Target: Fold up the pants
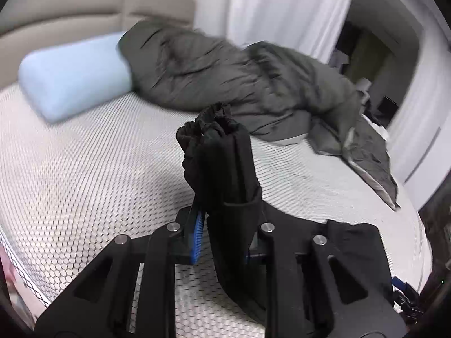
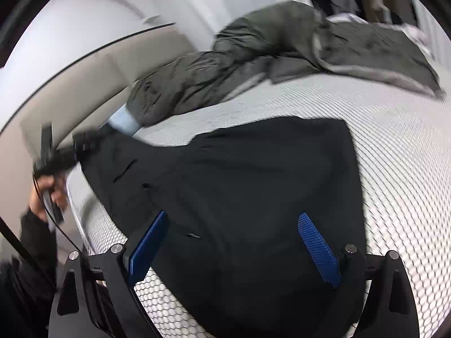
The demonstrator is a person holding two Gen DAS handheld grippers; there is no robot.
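Left gripper: we are seeing its two fingers closed tight on a bunched end of the black pants, the fabric standing up between the blue pads and spilling over the right finger.
Right gripper: we are finding its jaws spread wide, gripping nothing, the two blue pads hovering over the broad part of the pants.
Pants: one pair; we are watching it lying spread on the mattress under the right gripper, while one end is stretching up and away to the left gripper, seen at the far left of the right wrist view in the person's hand.
Count on the bed: one blue pillow, one dark grey-green comforter, one pair of pants.
Mattress: we are looking at a white honeycomb-patterned surface carrying all three; the comforter is lying crumpled along the far side, overlapping the pillow's end.
Beyond: a beige padded headboard and white curtains are standing behind the bed.
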